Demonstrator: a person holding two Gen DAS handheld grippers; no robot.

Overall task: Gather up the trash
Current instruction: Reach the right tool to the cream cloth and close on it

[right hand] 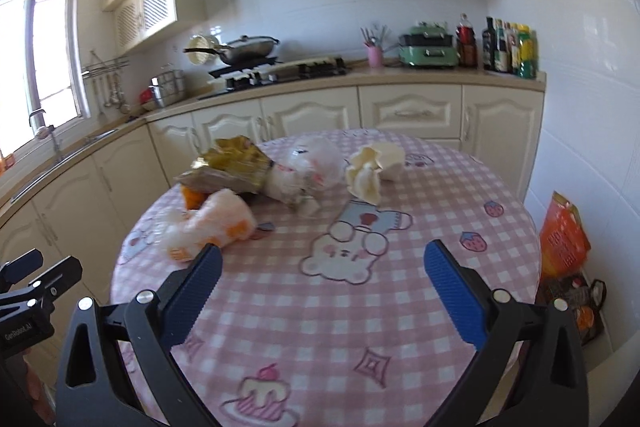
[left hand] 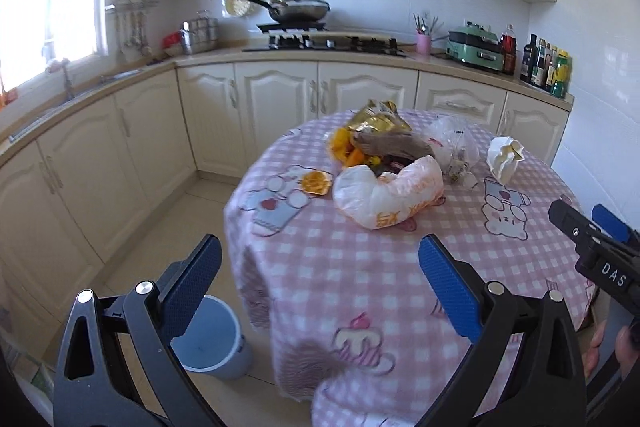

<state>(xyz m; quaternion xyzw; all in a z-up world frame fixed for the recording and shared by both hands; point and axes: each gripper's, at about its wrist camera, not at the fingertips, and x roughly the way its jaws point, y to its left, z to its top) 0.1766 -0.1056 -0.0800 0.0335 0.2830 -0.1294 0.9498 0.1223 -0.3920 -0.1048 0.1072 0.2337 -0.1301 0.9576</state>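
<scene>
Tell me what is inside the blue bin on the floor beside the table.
The blue bin stands open-topped, and the part of its inside that shows looks bare. The left gripper finger covers part of its mouth, so that side stays unseen.

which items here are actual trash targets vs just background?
Job: gold snack bag, orange peels, orange slice, white-orange plastic bag, clear plastic bag, crumpled white paper, blue bin.

Background: wok, pink utensil cup, green appliance, bottles, orange bag on the floor.
</scene>
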